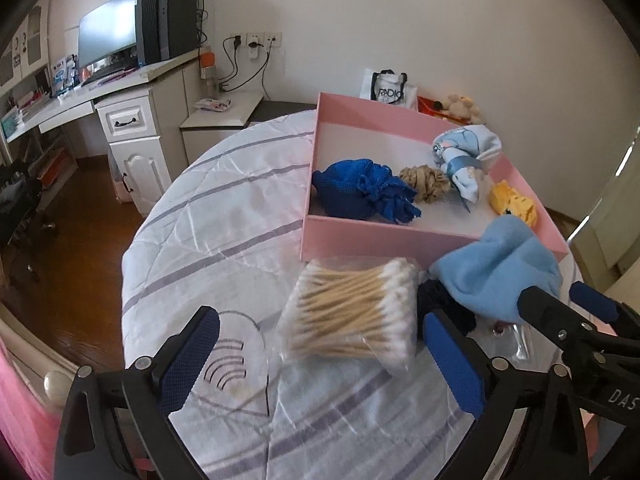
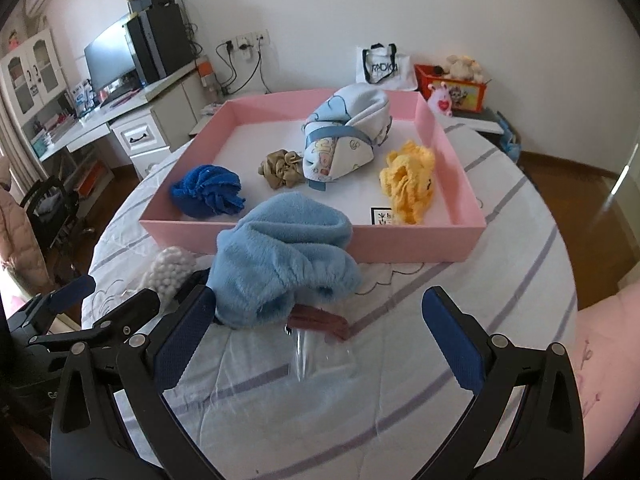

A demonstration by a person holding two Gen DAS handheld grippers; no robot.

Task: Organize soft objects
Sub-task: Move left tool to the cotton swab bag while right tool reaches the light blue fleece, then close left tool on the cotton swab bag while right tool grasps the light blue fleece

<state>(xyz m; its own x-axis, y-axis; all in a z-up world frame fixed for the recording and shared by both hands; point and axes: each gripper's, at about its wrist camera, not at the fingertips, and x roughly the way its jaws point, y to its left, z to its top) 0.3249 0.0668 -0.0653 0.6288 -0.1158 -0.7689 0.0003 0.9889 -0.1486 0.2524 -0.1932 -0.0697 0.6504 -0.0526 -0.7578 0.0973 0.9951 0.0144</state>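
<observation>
Left gripper: fingers stand wide and hold nothing, above the striped quilt of the bed.
Right gripper: fingers wide and empty, over a clear plastic wrapper and a dark red strip.
Between the left fingers: a clear bag of cotton swabs, lying on the quilt.
Nearest soft thing: a light blue fleece piece, on the quilt, leaning on the front wall of the pink box.
In the way: the fleece hides part of the strip and crowds the right gripper's left finger.
Seen by the left camera only: a dark fabric item tucked between swabs and fleece.
Seen by the right camera only: the box floor in full, and a small printed label on it.
Inside the box: blue cloth, tan scrunchie, tied pale blue bundle, yellow cloth, all apart.
Open room: bare quilt right of the fleece; free floor at the box's back.
Far edge: wooden floor, white desk with monitor, tote bag against the wall.
</observation>
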